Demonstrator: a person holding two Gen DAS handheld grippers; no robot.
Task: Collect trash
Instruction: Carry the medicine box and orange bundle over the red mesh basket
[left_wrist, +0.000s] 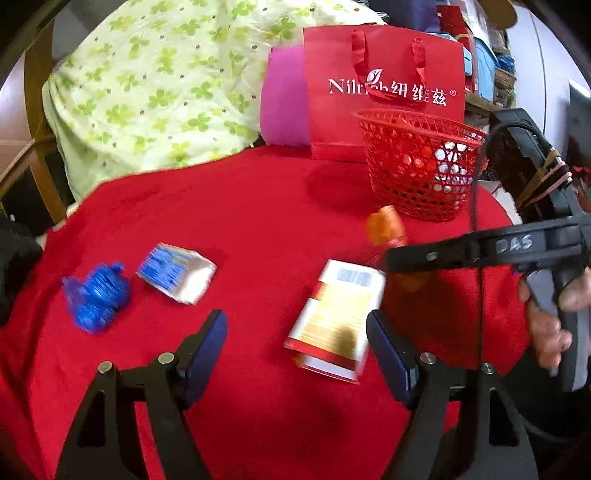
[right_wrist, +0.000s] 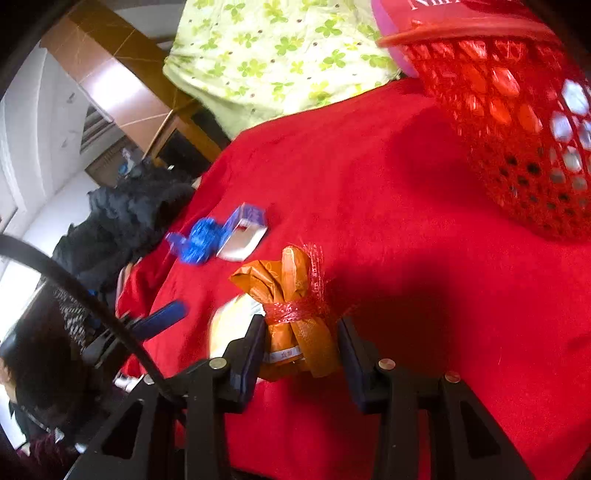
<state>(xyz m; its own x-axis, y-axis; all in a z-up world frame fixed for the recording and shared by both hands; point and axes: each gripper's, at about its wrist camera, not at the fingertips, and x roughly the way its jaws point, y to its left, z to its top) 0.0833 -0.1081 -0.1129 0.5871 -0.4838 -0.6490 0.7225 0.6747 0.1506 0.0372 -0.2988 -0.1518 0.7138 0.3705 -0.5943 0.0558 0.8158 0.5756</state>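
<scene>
My left gripper (left_wrist: 295, 321) stands open low over the red cloth (left_wrist: 258, 221). A red, white and gold box (left_wrist: 332, 317) lies flat by its right finger, untouched by the pads. Further left lie a blue-and-white carton (left_wrist: 177, 273) and a crumpled blue wrapper (left_wrist: 96, 295). My right gripper (right_wrist: 301, 350) is shut on an orange wrapper bundle (right_wrist: 291, 291) tied with red mesh, held just above the cloth; in the left wrist view the bundle (left_wrist: 386, 229) shows at the right gripper's tip. A red mesh basket (left_wrist: 421, 166) stands behind, at the upper right in the right wrist view (right_wrist: 517, 129).
A red paper bag (left_wrist: 384, 74) stands upright behind the basket, beside a pink cushion (left_wrist: 284, 103). A green clover-print cloth (left_wrist: 159, 81) is heaped at the back left. A person's hand (left_wrist: 546, 325) grips the right tool. Dark clothing (right_wrist: 129, 214) lies off the cloth's left edge.
</scene>
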